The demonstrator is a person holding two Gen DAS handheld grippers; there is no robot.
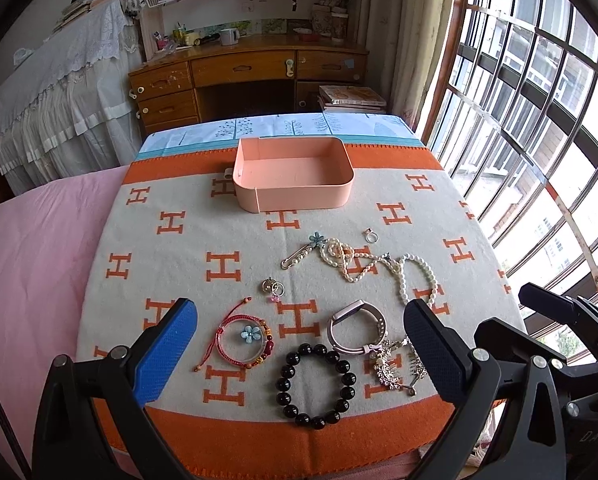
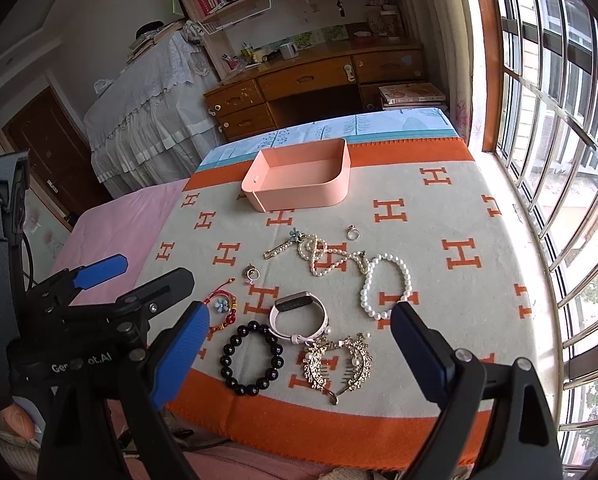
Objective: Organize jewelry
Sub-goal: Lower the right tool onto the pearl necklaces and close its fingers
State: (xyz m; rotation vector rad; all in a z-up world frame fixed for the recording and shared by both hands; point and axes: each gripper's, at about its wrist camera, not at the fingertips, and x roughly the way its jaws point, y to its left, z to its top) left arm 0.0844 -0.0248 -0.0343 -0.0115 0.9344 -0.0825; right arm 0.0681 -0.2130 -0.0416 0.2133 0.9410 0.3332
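Observation:
An empty pink box [image 1: 295,174] [image 2: 299,178] stands at the far side of the orange-and-grey H-pattern blanket [image 1: 171,264]. Jewelry lies spread in front of it: a black bead bracelet [image 1: 316,385] [image 2: 252,358], a red cord bracelet [image 1: 245,338], a pink watch band [image 1: 357,326] [image 2: 299,316], a gold hair comb [image 1: 395,368] [image 2: 339,364], white pearl strands [image 1: 379,268] [image 2: 385,286], a flower pin [image 1: 303,250], a ring [image 1: 370,235] [image 2: 353,233]. My left gripper [image 1: 299,344] is open above the near bracelets. My right gripper [image 2: 299,344] is open and empty above the near edge.
A pink sheet [image 1: 31,264] lies left of the blanket. A wooden desk [image 1: 251,76] with drawers and shelves stands behind. A barred window [image 1: 539,140] runs along the right. The left gripper's body [image 2: 99,292] shows at left in the right wrist view.

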